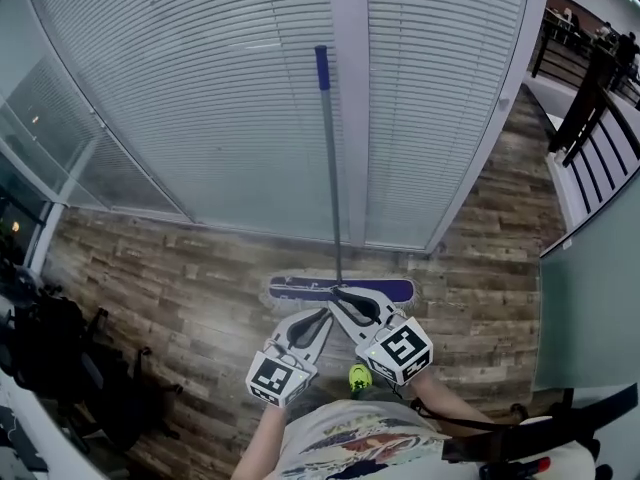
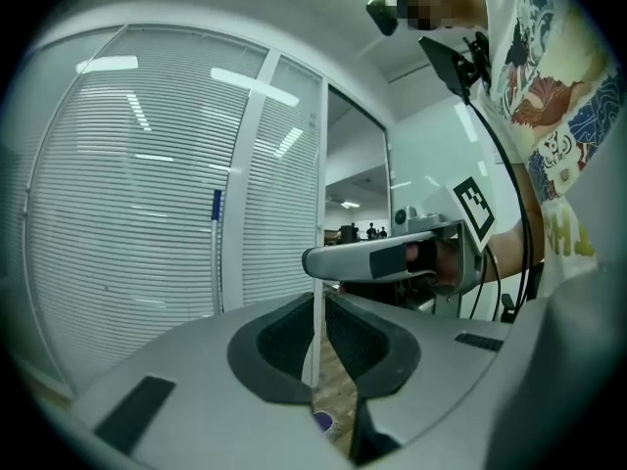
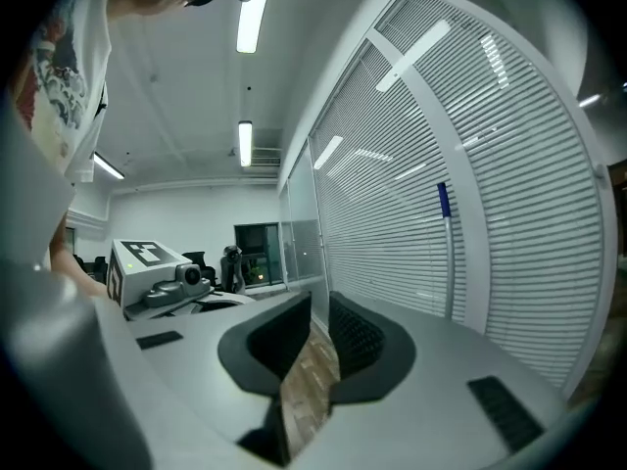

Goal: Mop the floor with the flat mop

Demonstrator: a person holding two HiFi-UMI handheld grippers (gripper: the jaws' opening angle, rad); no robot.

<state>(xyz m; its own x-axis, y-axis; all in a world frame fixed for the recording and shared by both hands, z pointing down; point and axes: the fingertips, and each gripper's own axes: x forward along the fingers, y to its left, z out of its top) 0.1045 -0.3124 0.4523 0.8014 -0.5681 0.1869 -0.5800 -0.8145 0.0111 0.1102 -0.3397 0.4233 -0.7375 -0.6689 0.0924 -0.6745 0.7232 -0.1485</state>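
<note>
The flat mop's head lies just beyond the right gripper, whose jaws cover its middle and the foot of the handle. In the left gripper view only a purple sliver of it shows through the slot under the jaws. At the near left, dark shapes (chairs or bags, too dim to tell) run off the edge. Figures at the far right are too small to make out. The person's torso is cut by the near edge.
</note>
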